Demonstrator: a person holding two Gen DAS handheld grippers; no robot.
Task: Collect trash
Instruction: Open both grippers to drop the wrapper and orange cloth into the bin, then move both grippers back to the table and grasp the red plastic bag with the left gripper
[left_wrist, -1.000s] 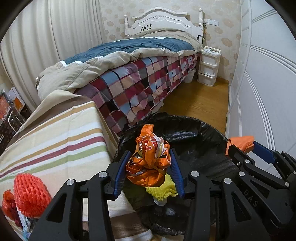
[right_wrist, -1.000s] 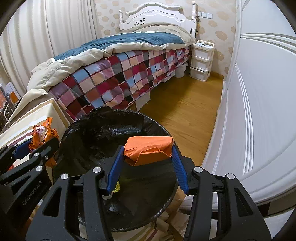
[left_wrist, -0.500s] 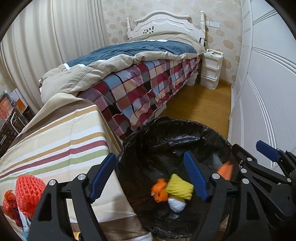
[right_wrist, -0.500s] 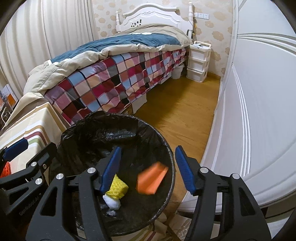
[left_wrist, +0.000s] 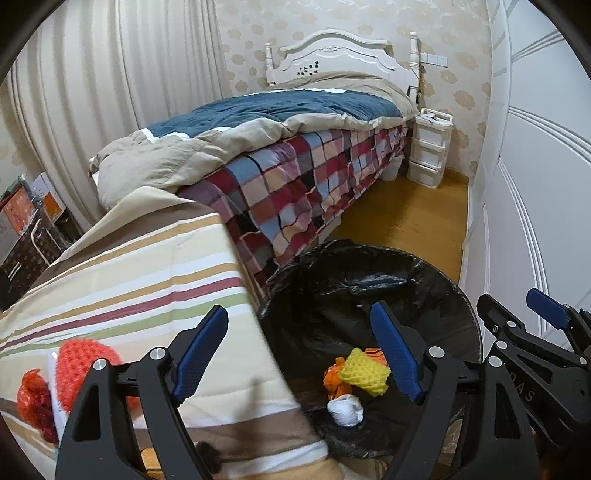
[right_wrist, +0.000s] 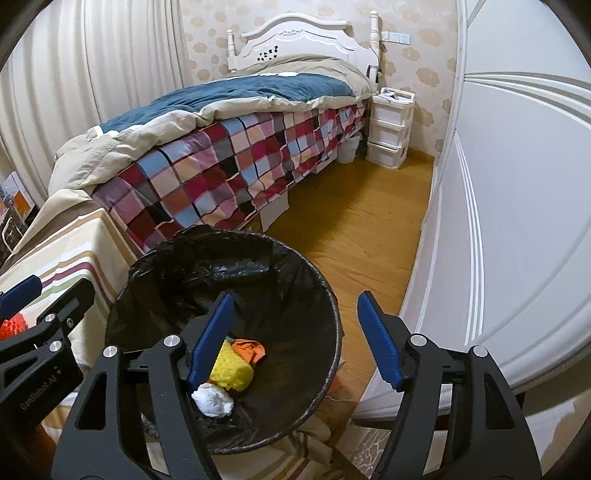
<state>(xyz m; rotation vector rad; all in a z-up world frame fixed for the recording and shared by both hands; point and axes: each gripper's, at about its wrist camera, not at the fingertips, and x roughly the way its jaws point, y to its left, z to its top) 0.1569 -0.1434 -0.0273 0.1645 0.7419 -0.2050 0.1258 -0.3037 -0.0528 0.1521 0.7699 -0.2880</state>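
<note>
Jaws of left gripper (left_wrist: 299, 349) and right gripper (right_wrist: 295, 334) have just been opening, empty, above the black-lined round bin (right_wrist: 328, 295) (orange wrappers (right_wrist: 251, 350) lie inside).

i see a black bin liner (right_wrist: 295, 280) holding yellow mesh (right_wrist: 231, 369), orange wrappers (right_wrist: 251, 349) and a white wad (right_wrist: 212, 400); striped tablecloth (left_wrist: 147, 280), checked red-blue bedspread (right_wrist: 221, 170).
</note>
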